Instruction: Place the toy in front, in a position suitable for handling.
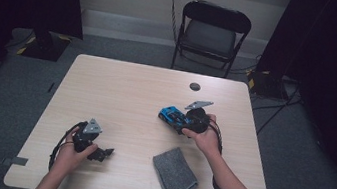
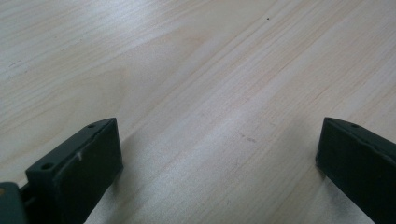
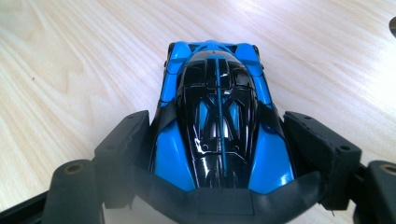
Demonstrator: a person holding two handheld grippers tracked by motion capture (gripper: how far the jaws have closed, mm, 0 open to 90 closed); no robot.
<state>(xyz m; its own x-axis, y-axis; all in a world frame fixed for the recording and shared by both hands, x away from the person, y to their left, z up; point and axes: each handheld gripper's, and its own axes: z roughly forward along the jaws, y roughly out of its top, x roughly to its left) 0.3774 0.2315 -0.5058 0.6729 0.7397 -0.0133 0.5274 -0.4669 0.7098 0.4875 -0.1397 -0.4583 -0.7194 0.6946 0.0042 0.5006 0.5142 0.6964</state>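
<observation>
Gripping a blue and black toy car [image 1: 172, 116], the right claw [image 1: 183, 122] sits right of centre on the desk [image 1: 121, 92], toward the far side. Right gripper view: car [image 3: 217, 116] lies between the jaws, tail spoiler nearest the camera, nose pointing straight away. Jaws stand wide and bear on the car's flanks at the rear, so I read this as a hold across the width. Long axis of the car runs in line with the claw's reach, not across it. High view puts the car on the left side of the right claw, nose toward the desk's middle.

Left claw [image 1: 103, 154] rests low near the front left of the desk, well apart from the car. Left gripper view: jaws wide, bare wood between them, nothing held.

Grey folded cloth [image 1: 174, 173] lies near the front edge, between the two hands, nearer the right one. Right hand is plainly the one to carry the car; any move toward the cloth would run back toward the person.
</observation>
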